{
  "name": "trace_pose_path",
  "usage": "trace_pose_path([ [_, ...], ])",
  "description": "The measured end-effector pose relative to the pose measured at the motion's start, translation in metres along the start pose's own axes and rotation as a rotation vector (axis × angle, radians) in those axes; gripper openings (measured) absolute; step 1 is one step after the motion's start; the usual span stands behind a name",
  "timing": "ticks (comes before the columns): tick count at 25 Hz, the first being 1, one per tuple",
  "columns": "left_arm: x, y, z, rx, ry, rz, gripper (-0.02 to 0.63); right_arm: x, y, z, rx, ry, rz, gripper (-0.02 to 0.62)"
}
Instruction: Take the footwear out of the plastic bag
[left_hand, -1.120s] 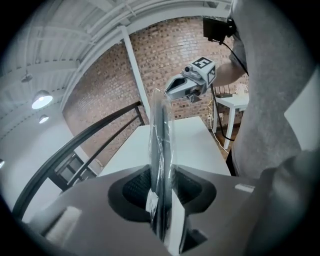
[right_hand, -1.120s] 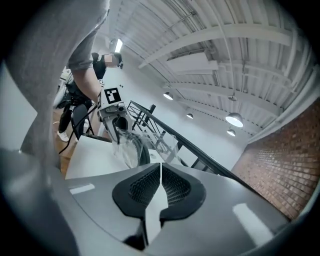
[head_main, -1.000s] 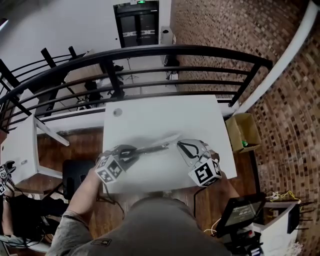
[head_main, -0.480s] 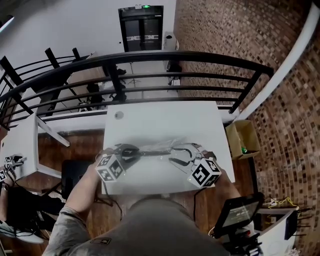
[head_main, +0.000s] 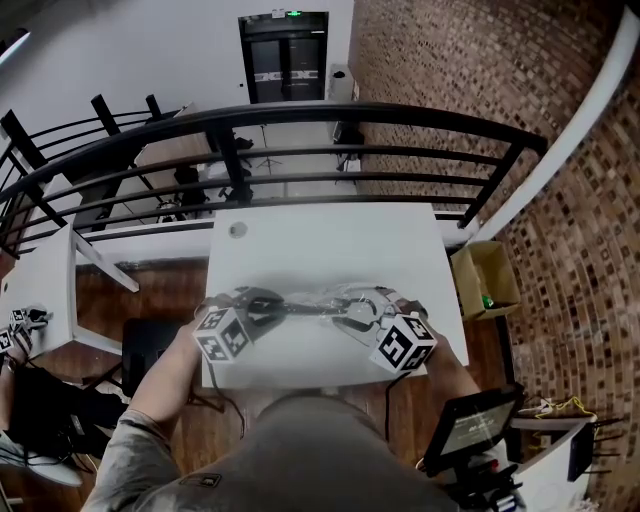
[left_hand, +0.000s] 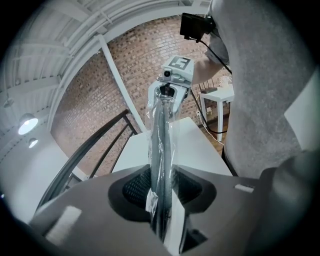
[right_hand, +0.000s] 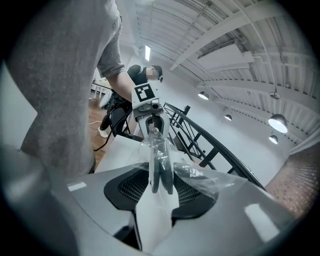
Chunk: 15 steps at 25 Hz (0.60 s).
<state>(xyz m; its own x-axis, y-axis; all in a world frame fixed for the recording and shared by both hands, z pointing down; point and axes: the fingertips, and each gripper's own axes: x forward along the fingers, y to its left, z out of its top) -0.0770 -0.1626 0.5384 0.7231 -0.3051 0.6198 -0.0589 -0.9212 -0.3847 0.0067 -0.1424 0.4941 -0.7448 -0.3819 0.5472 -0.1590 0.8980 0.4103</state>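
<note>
A dark, flat piece of footwear (head_main: 305, 303) in a clear plastic bag (head_main: 335, 296) is stretched between my two grippers, just above the white table (head_main: 320, 240). The left gripper (head_main: 262, 305) is shut on one end; in the left gripper view the footwear (left_hand: 161, 150) runs edge-on from between its pads (left_hand: 137, 190) to the right gripper (left_hand: 172, 82). The right gripper (head_main: 358, 312) has just been closing its jaws. In the right gripper view the footwear (right_hand: 161, 165) and bag film (right_hand: 205, 177) sit pinched between its pads (right_hand: 132, 185).
A black railing (head_main: 300, 115) runs beyond the table's far edge. An open cardboard box (head_main: 487, 265) stands on the floor to the right, and a small white table (head_main: 40, 290) to the left. A screen (head_main: 470, 430) sits at lower right.
The right gripper let go of the loose bag film, shifted left toward the left gripper, and now has its jaws around the footwear's end. The left gripper kept its hold.
</note>
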Motion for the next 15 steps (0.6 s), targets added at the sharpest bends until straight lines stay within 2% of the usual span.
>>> trace_pose_path([
  [4,0.004,-0.002,-0.001,0.017,0.001,-0.002,0.123,0.002,0.002,-0.003,-0.037,0.007,-0.012,0.121],
  [9,0.007,-0.002,-0.017,0.071,0.063,0.007,0.137,-0.008,-0.003,-0.003,0.013,-0.01,-0.02,0.112],
  [15,0.005,0.004,-0.036,0.031,0.087,0.037,0.11,-0.024,-0.009,-0.011,0.072,-0.041,-0.038,0.109],
])
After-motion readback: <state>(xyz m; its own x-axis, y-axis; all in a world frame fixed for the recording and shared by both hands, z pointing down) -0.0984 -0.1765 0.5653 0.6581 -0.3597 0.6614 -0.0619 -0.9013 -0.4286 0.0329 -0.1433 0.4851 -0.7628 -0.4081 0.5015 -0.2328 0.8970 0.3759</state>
